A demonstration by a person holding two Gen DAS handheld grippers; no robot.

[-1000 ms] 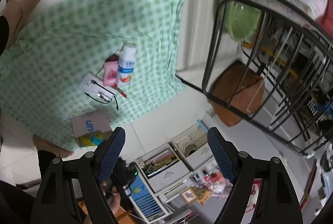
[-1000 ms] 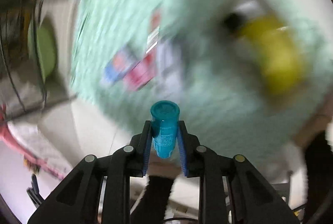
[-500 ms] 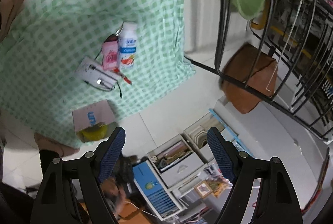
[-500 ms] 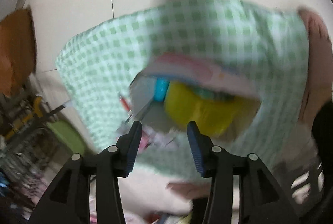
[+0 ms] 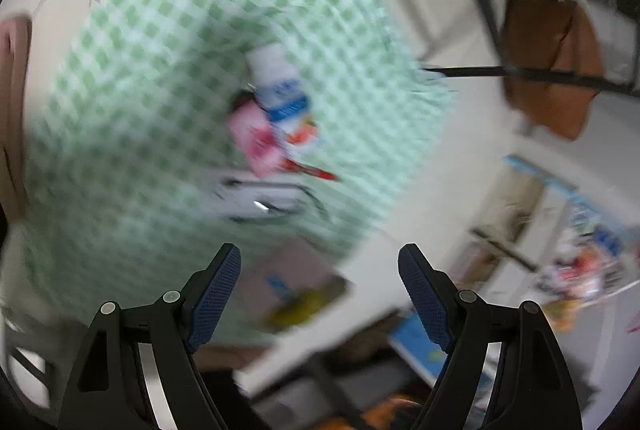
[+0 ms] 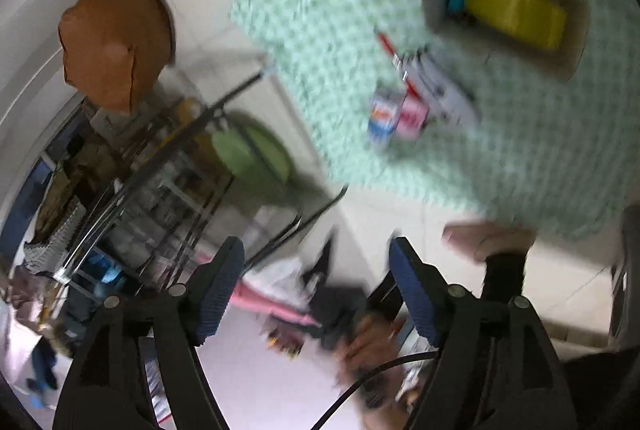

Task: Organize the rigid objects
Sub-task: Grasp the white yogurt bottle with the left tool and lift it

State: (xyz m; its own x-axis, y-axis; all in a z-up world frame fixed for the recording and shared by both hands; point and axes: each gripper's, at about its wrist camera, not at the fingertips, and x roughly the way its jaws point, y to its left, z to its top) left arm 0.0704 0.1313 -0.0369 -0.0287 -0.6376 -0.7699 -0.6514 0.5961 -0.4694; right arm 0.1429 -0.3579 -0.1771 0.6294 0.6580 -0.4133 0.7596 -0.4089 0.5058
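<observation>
Both claws, left and right, were spread wide and empty above the cloth; the box sat near its edge.

Nothing can be read in either view; both are smeared by motion. The white bottle near the middle of the checked cloth carries a blue label with blurred marks, and the cardboard box at the cloth's near edge shows an illegible blue print
</observation>
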